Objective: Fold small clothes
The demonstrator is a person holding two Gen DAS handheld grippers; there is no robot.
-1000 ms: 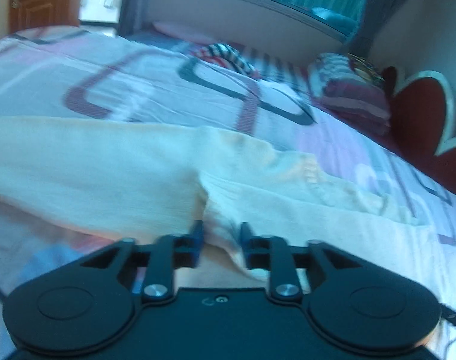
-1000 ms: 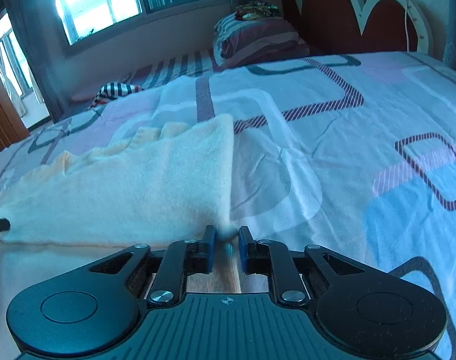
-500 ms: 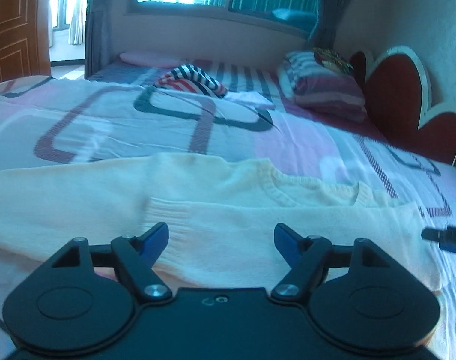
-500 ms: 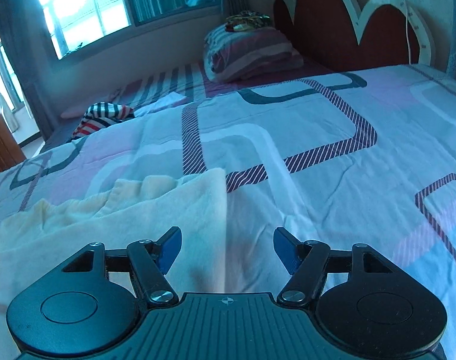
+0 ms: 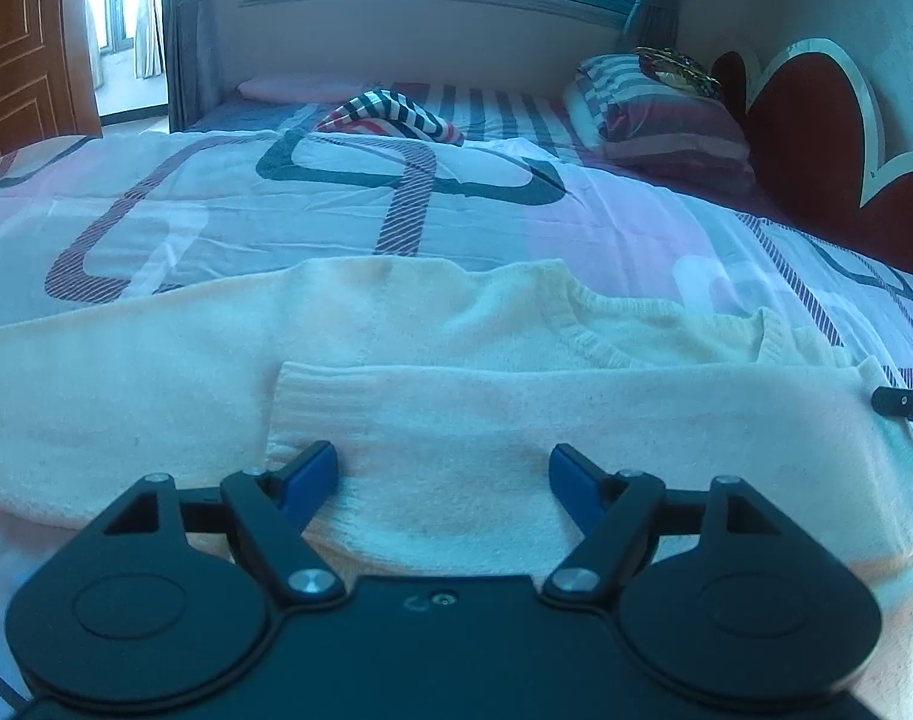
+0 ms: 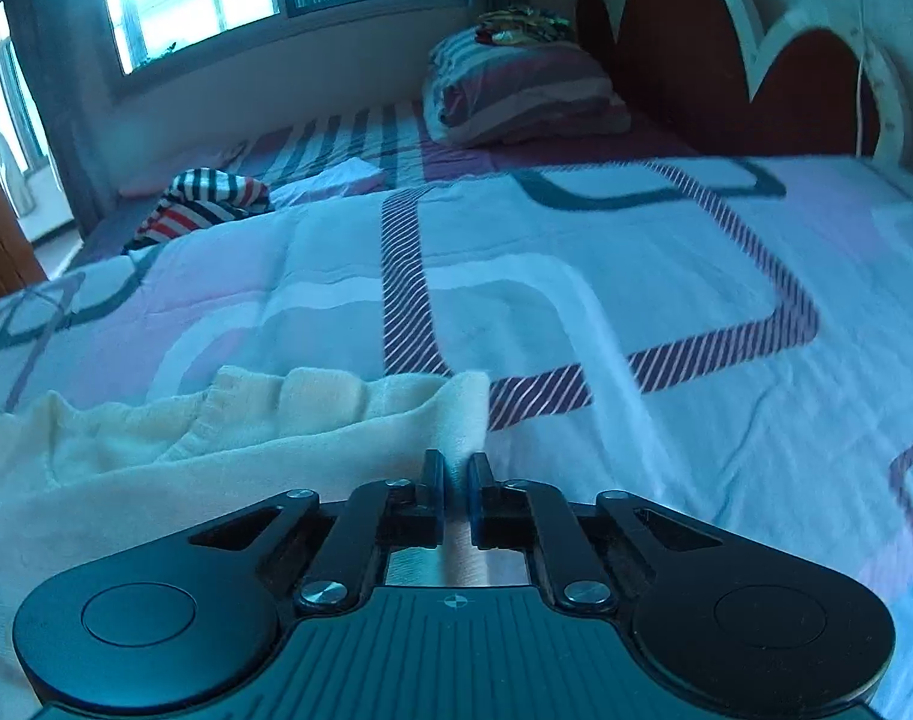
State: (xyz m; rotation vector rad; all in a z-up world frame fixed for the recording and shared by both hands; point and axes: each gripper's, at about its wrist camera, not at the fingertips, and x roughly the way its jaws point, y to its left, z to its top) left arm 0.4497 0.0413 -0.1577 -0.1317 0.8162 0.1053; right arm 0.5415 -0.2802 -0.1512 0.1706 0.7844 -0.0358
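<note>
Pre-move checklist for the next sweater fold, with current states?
1. Right gripper has hold of the sweater: ok, jaws nearly shut with the cream edge pinched between them.
2. Left gripper ready to grasp: ok, jaws wide open, nothing held.
3. Sleeve laid across the body: ok, it lies flat over the chest, ribbed cuff ahead of the left finger.
4. Left gripper on a good grab point: cannot tell, it sits over the sleeve, whether it touches is unclear.
5. Collar end tidy: not ok, the fabric near the right gripper is bunched in ripples.
6. Bed cover beyond the sweater free: ok, the striped clothes lie far off.
</note>
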